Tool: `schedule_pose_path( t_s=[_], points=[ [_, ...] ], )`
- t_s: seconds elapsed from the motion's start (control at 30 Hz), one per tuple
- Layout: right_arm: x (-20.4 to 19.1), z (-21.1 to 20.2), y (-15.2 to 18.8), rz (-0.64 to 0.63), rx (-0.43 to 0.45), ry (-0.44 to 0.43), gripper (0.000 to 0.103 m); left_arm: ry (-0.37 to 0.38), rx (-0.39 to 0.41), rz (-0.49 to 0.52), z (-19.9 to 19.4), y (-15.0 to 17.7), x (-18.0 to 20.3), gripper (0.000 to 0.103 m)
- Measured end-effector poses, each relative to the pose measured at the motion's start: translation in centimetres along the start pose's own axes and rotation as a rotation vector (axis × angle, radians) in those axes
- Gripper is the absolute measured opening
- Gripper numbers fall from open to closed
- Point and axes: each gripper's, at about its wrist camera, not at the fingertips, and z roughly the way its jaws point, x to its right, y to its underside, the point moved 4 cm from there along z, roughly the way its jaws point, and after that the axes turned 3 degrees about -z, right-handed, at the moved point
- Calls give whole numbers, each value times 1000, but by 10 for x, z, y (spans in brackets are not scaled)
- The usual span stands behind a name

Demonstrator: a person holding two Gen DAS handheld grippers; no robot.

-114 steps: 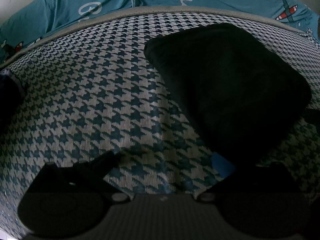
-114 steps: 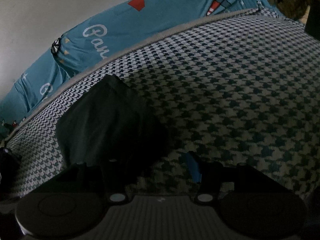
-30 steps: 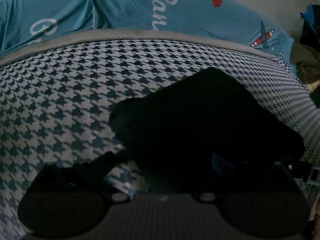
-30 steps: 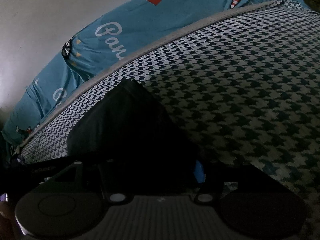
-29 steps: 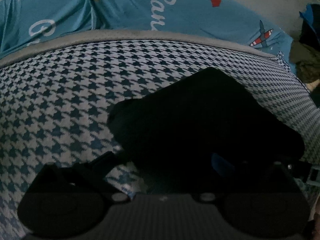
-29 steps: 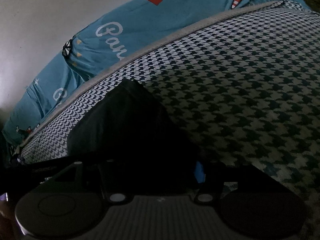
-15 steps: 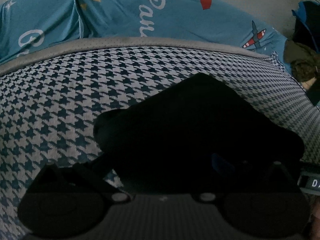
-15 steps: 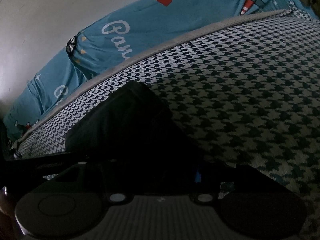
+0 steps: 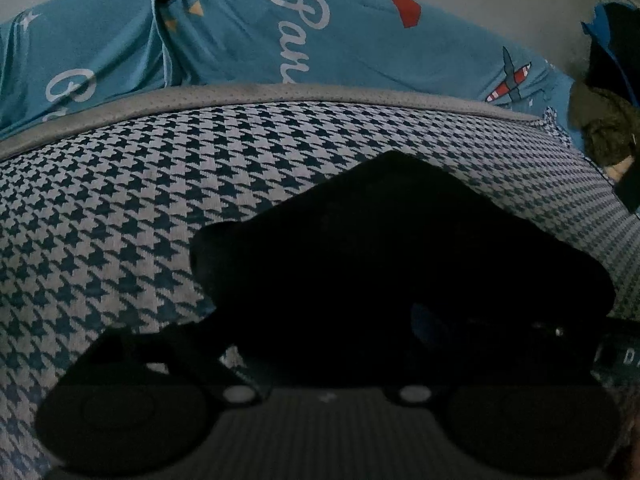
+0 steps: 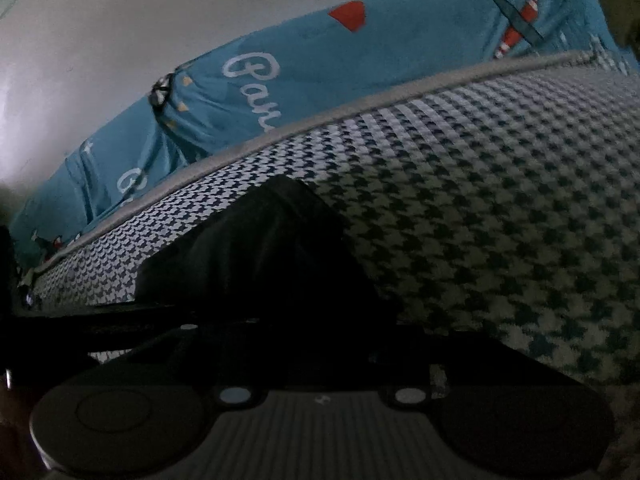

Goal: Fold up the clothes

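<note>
A folded black garment point(image 9: 380, 248) lies on the houndstooth bed cover point(image 9: 100, 220). My left gripper point(image 9: 304, 332) straddles its near edge. Its jaws stand wide and are closing, and a strip of cover still shows between the left finger point(image 9: 160, 344) and the cloth. In the right wrist view the black garment point(image 10: 272, 264) runs down between the jaws of my right gripper point(image 10: 312, 340), which are closing. Its pads are lost in the dark against the black cloth. Part of the right gripper point(image 9: 616, 354) shows at the garment's right end.
Behind the grey piped edge point(image 9: 320, 94) of the cover lies a teal sheet point(image 9: 280, 40) with white lettering and planes, against a pale wall point(image 10: 120, 40). A heap of dark and olive clothes point(image 9: 600, 120) sits at the far right. Bare cover spreads to the right point(image 10: 500, 220).
Both grippers came in from beside the garment and now straddle its near edge. Over the last second the right jaws narrowed, its blue pad went out of sight, and that view tilted slightly.
</note>
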Motion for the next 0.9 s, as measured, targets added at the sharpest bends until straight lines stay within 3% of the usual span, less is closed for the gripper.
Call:
schedule_pose_path(
  t_s=[0.13,0.3,0.4,0.53,0.67,0.9],
  points=[
    [7,3,2,47,-20,0,47,-10,-1,0,4,0,2,100],
    [5,5,4,37,-19,3,48,-16,2,2,3,1,4,98],
    [3,4,4,26,-8,1,41,-18,12,6,1,2,7,92],
    [-2,2,2,-8,15,0,32,-15,32,16,-5,3,12,69],
    [-9,-3,0,-51,47,-8,27,-41,61,44,-14,4,18,52],
    [-20,-15,-6,-96,101,-45,25,-97,82,26,-29,6,16,33]
  ],
)
